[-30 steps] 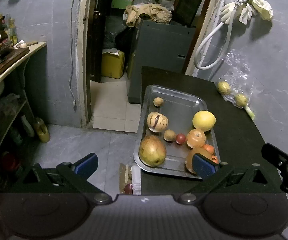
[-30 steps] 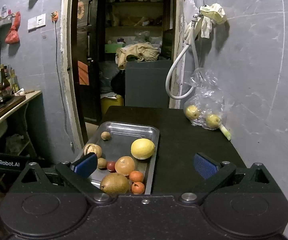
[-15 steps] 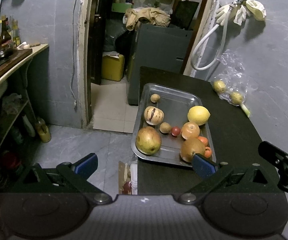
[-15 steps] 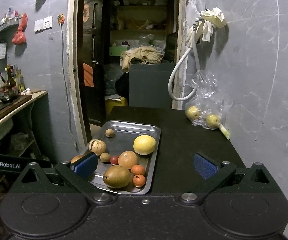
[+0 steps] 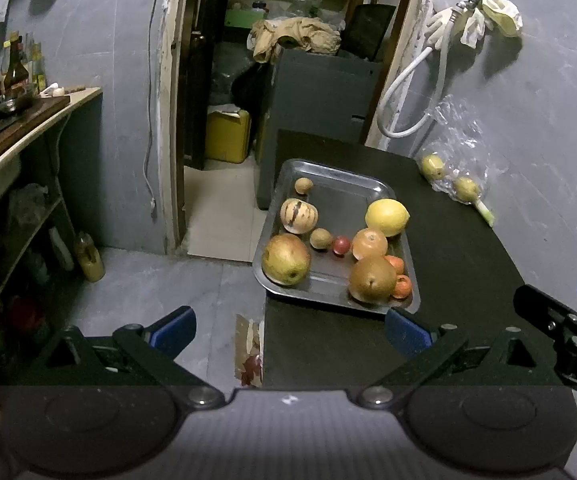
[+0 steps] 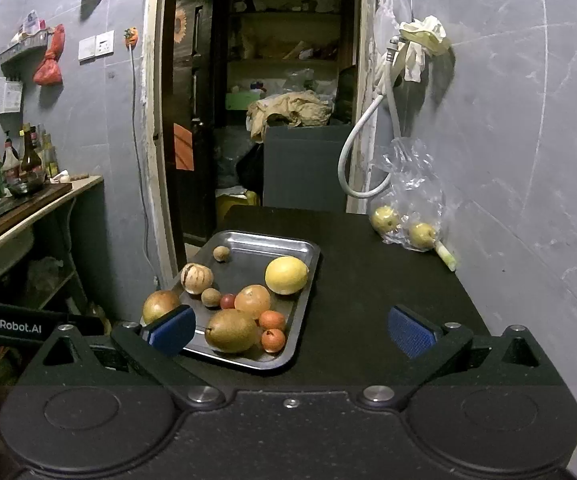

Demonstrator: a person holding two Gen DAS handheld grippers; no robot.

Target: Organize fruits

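A steel tray (image 5: 340,184) (image 6: 308,276) lies on the black table (image 5: 460,264) (image 6: 368,292) near its left edge. It holds several fruits: a yellow lemon (image 5: 387,217) (image 6: 286,275), a big apple (image 5: 286,259) (image 6: 160,306), a brown pear (image 5: 372,279) (image 6: 230,330), a striped melon (image 5: 298,216), an orange (image 5: 370,243) and small fruits. My left gripper (image 5: 288,330) hangs open short of the tray, its left finger over the floor. My right gripper (image 6: 290,330) is open too, with nothing in it, before the tray's near edge. The right gripper (image 5: 568,312) shows in the left wrist view.
A clear plastic bag (image 5: 454,178) (image 6: 408,216) with two yellow-green fruits leans on the grey wall at the table's far right. A counter with bottles (image 5: 16,76) stands at left. Beyond an open doorway are a dark cabinet (image 5: 320,92) and a yellow can (image 5: 228,136).
Both grippers have drawn back from the tray, so the whole tray and more bare table in front of it now show. Both stay open. No fruit has moved.
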